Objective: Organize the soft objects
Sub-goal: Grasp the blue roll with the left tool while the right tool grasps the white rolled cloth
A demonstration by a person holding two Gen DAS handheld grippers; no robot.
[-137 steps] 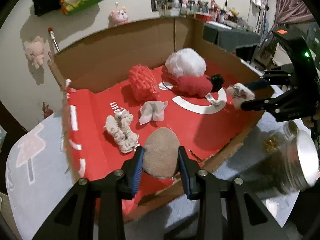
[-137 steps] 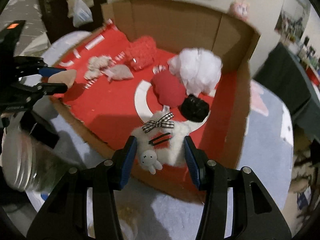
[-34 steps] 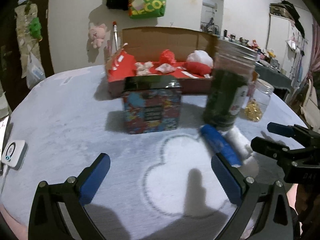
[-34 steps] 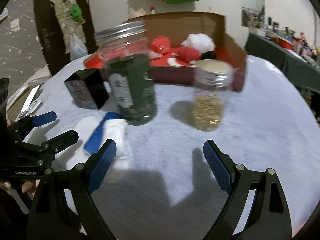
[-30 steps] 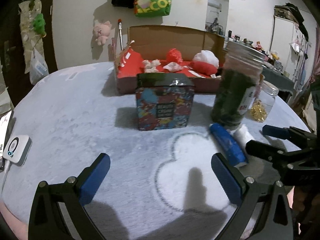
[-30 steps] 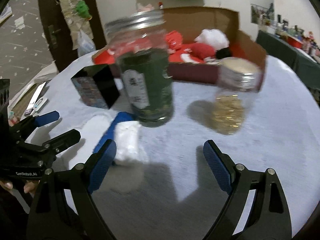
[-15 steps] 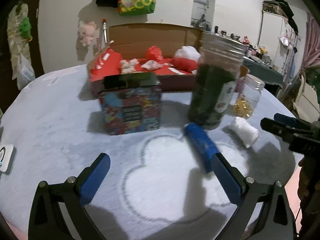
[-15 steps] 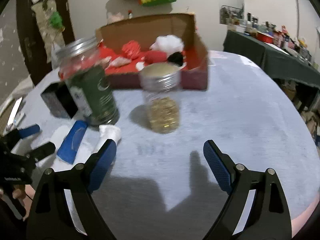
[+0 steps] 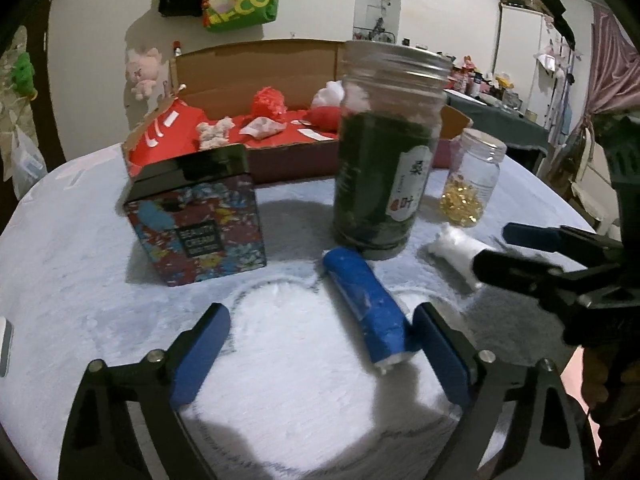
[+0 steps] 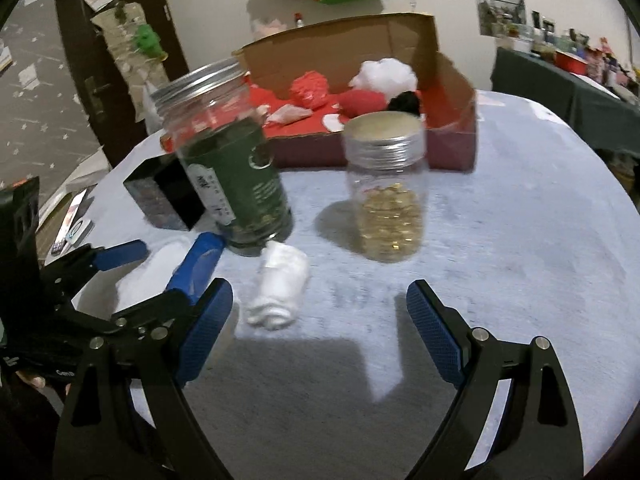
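Blue roll [image 9: 366, 307] between closing left fingers [image 9: 199, 354]

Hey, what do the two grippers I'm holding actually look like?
Both match: the left gripper and right gripper are black angular two-finger frames with silver screws at the joints. Each finger ends in a blue textured pad. White lettering marks the left gripper's body, too small to read. No cables or sleeves show.

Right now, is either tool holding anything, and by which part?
Nothing is held. The left tool is closing with the blue roll between its pads, not gripped. The right tool is open over bare tablecloth.
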